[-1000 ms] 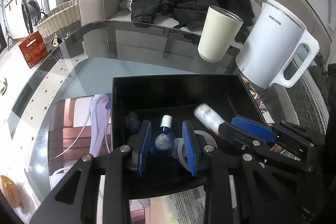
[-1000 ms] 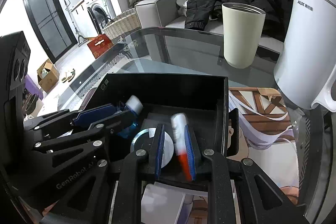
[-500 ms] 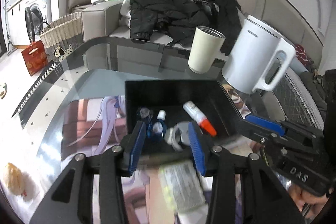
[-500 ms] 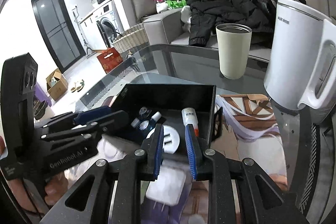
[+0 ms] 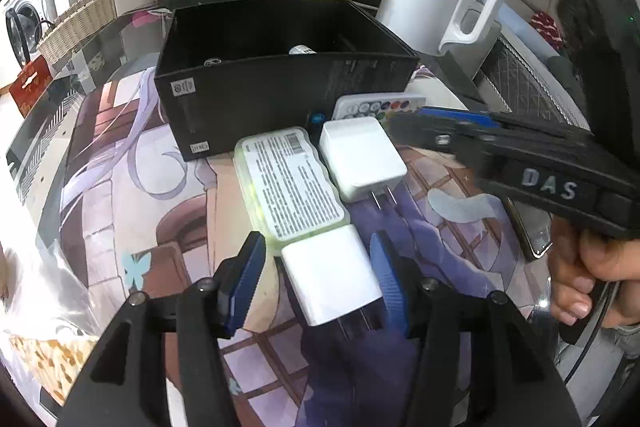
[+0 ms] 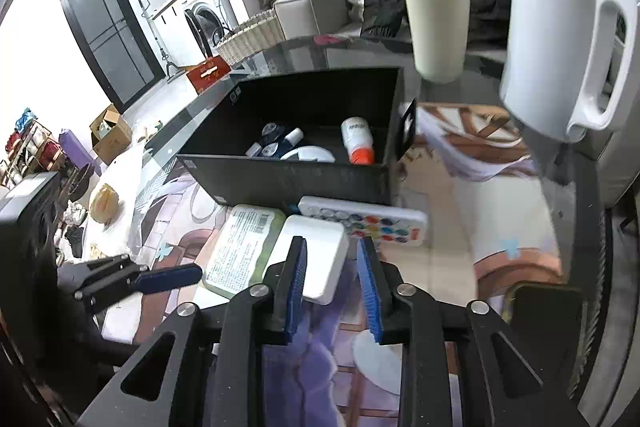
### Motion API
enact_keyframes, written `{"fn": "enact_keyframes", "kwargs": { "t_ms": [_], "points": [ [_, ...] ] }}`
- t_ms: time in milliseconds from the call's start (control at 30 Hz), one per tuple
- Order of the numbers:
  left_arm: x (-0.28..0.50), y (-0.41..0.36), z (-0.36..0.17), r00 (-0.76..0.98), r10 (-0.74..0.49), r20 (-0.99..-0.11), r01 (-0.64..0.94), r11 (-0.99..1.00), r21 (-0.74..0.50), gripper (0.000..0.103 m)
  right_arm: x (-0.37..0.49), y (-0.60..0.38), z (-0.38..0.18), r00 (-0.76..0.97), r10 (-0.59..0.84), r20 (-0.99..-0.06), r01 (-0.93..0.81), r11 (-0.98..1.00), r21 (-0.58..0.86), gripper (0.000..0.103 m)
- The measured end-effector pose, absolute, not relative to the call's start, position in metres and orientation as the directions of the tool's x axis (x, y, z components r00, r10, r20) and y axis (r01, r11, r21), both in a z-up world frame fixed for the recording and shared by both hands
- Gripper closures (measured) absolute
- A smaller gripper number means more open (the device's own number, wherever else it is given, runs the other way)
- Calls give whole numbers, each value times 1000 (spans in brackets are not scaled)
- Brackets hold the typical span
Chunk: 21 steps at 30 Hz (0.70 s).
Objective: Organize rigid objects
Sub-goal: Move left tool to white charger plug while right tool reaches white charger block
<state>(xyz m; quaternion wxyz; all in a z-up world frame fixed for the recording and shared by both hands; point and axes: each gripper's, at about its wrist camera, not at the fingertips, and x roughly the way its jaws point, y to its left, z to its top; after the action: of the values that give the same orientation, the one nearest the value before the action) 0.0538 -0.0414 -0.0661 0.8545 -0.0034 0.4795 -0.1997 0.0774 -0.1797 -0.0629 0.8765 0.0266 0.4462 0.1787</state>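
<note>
while the left gripper [image 5: 318, 281] is hovering low in the frame with its blue pads spread apart, a small white charger [image 5: 330, 277] is lying between them without being pinched, its prongs pointing toward the camera. just beyond it, toward the frame's centre, a green-edged case [image 5: 288, 183] with a printed label is lying flat, and a second white charger [image 5: 360, 157] is sitting touching its right side. in the right wrist view, the right gripper [image 6: 332, 287] is also standing open, its pads flanking the near corner of that second charger, though whether they are touching it cannot be told. a white remote [image 6: 366, 221] with coloured buttons is resting just behind, against the front wall of the black box [image 6: 288, 179]. inside the box, a white tube [image 6: 356, 143] with an orange cap and some small blue bottles [image 6: 276, 143] are lying on the bottom. farther back, upper right, a cream tumbler [image 6: 438, 31] and a white kettle [image 6: 560, 51] are standing on the glass table [image 6: 580, 219].
</note>
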Motion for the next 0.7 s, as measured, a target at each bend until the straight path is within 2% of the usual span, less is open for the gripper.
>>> {"fn": "enact_keyframes", "kwargs": {
  "t_ms": [33, 100, 133, 233, 267, 367, 433, 533, 700],
  "points": [
    [53, -42, -67, 459, -344, -819, 341, 920, -195, 48, 78, -177, -66, 534, 338, -775, -287, 935, 211, 67],
    [52, -43, -68, 452, -342, -824, 345, 919, -193, 48, 83, -169, -70, 534, 338, -775, -282, 935, 213, 49],
    [52, -44, -70, 448, -342, -826, 346, 918, -193, 48, 85, -167, -72, 531, 337, -778, -281, 936, 213, 47],
    [50, -46, -77, 431, -334, -838, 357, 916, -182, 49, 92, -153, -80, 513, 322, -796, -290, 937, 192, 47],
    [48, -45, -77, 438, -331, -836, 364, 915, -171, 54, 94, -148, -83, 508, 316, -801, -295, 938, 183, 47],
    [45, -37, -77, 433, -338, -836, 365, 913, -181, 58, 98, -143, -93, 501, 301, -812, -302, 939, 161, 47],
    [42, -31, -76, 430, -341, -836, 362, 913, -186, 61, 97, -144, -94, 504, 301, -809, -309, 938, 157, 51],
    [41, -16, -75, 444, -324, -836, 339, 924, -178, 61, 88, -149, -93, 506, 298, -809, -331, 934, 137, 56],
    [46, 10, -76, 468, -291, -834, 272, 946, -177, 61, 68, -164, -91, 497, 287, -819, -325, 937, 131, 57]
  ]
}}
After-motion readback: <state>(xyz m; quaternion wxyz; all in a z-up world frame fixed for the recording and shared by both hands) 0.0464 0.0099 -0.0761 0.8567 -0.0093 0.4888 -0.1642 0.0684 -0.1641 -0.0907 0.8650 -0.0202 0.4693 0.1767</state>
